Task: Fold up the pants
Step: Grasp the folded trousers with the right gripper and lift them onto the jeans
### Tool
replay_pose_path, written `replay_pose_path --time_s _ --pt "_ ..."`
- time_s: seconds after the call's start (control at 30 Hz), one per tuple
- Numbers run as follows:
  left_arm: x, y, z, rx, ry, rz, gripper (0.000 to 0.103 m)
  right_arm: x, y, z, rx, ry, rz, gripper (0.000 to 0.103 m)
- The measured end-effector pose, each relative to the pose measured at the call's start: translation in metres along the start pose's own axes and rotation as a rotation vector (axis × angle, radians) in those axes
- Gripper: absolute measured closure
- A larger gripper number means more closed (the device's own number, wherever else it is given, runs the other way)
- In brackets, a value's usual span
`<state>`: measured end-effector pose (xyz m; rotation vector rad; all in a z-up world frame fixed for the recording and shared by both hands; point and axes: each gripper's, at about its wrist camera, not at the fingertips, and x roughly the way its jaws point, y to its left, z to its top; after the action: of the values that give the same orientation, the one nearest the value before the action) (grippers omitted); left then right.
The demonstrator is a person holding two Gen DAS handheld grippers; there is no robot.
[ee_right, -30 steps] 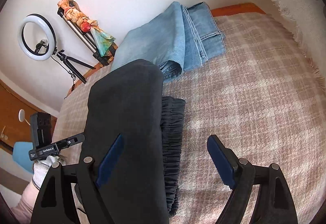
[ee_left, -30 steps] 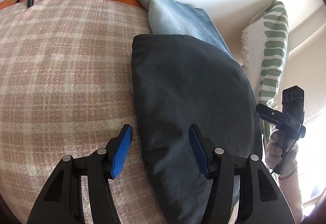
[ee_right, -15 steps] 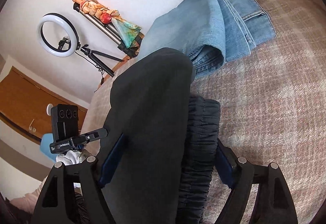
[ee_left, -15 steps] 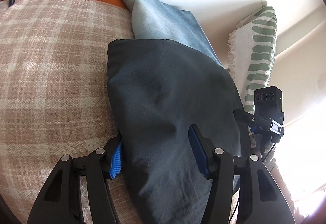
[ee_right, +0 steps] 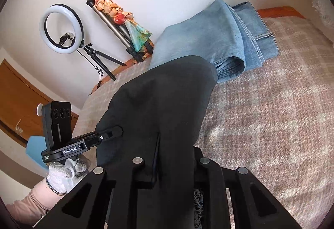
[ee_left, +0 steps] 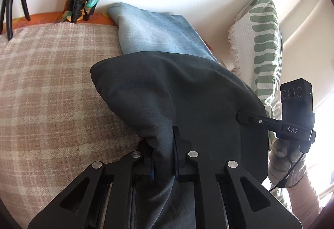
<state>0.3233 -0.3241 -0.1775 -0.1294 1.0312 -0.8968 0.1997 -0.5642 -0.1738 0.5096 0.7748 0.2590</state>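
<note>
The dark grey pants (ee_left: 167,91) lie folded on the plaid bed cover (ee_left: 52,87), and they also show in the right wrist view (ee_right: 162,103). My left gripper (ee_left: 163,158) is shut on the pants' near edge, with cloth bunched between the fingers. My right gripper (ee_right: 177,158) is shut on the pants' other near edge, by the elastic waistband (ee_right: 197,204). Each gripper shows in the other's view, at the cloth's far side.
Folded light blue jeans (ee_right: 225,37) lie behind the dark pants against the wall (ee_left: 158,33). A green-patterned white cushion (ee_left: 263,37) stands at the right. A ring light (ee_right: 61,28) and a tripod with a scarf (ee_right: 119,18) stand by the wall.
Both grippers moved in over the pants' near edge and closed on the cloth. The near part of the pants is now lifted and bunched.
</note>
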Motion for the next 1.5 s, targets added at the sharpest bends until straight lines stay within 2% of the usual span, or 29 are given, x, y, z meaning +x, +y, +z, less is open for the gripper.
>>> replay_pose_path --time_s 0.33,0.47,0.7,0.93,1.17,1.5 --pt "-0.047 -0.032 0.005 0.128 -0.110 -0.001 0.095 -0.050 0.040 -0.008 -0.070 -0.110 -0.066 0.086" --pt "-0.062 -0.043 0.014 0.147 -0.155 -0.029 0.095 -0.072 0.058 -0.002 -0.108 -0.169 -0.089 0.086" --pt "-0.076 -0.060 0.039 0.194 -0.214 -0.035 0.095 -0.097 0.076 0.022 -0.157 -0.244 -0.117 0.086" --pt "-0.077 -0.075 0.085 0.242 -0.276 -0.012 0.095 -0.114 0.091 0.064 -0.202 -0.323 -0.160 0.086" --pt "-0.062 -0.076 0.137 0.271 -0.312 0.033 0.095 -0.107 0.089 0.120 -0.219 -0.363 -0.189 0.086" --pt "-0.011 -0.052 0.183 0.275 -0.287 0.101 0.095 -0.049 0.046 0.180 -0.178 -0.331 -0.199 0.086"
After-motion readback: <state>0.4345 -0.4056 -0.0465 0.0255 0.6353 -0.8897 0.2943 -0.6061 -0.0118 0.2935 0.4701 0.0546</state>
